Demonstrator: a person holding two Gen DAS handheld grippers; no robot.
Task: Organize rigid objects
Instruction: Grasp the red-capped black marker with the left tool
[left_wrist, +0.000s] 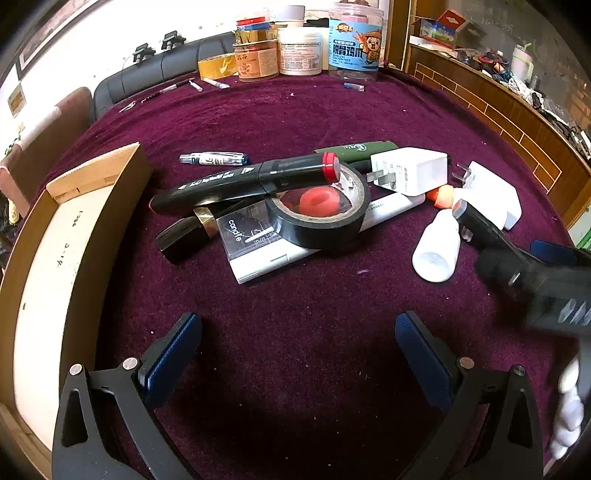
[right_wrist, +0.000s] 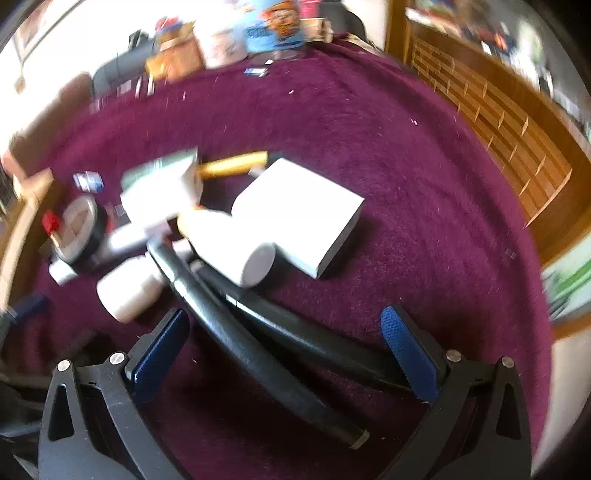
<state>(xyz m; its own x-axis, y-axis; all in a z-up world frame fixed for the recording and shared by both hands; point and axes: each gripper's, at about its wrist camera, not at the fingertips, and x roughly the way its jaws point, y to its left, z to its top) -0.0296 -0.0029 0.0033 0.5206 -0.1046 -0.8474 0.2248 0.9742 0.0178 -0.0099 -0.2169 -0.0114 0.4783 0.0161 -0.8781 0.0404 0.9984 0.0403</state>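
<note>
Purple velvet tablecloth (left_wrist: 295, 295): wooden tray (left_wrist: 55, 258), black tape roll (left_wrist: 317, 225), jars (left_wrist: 295, 48); left gripper (left_wrist: 295, 343), right gripper (right_wrist: 284, 339) spread wide, empty.

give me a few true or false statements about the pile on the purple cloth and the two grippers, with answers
1. The black tape roll lies flat on the bare cloth, touching nothing else. False: it rests on the pile, over a white marker.
2. A black marker with a red end lies across the top of the tape roll. True.
3. The left hand-held gripper is shut on a pen. False: its jaws are open, with only purple cloth between them.
4. Two black markers lie between the fingers of the right hand-held gripper. True.
5. The wooden box stands right of the pile in the left wrist view. False: it is on the left.
</note>
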